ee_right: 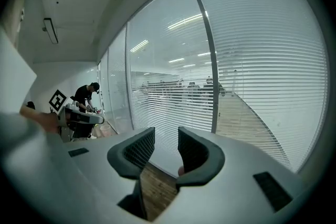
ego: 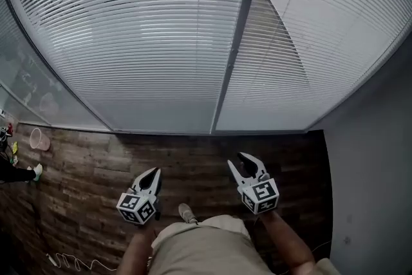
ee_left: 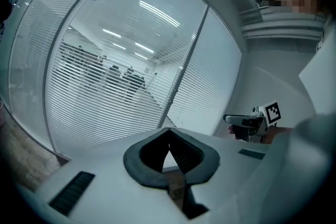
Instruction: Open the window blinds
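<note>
Jaws of the left gripper (ego: 154, 173) were pressed together on nothing, and those of the right gripper (ego: 239, 160) stood a little apart, also empty. Both were held low at the person's waist, pointing toward the glass. Ahead, well apart from either tip, the window blinds (ego: 141, 42) hung fully down over the panes on both sides of a grey frame post (ego: 233, 55), above the wooden floor (ego: 84, 164). I could make out no cord or tilt wand in any view. To my mind the approach was the step in hand. Doing it well meant finding that control first, likely near the post or a pane edge, and parting the left jaws before reaching. The grip should go on the control only, never on the thin slats, which I judged would bend.
</note>
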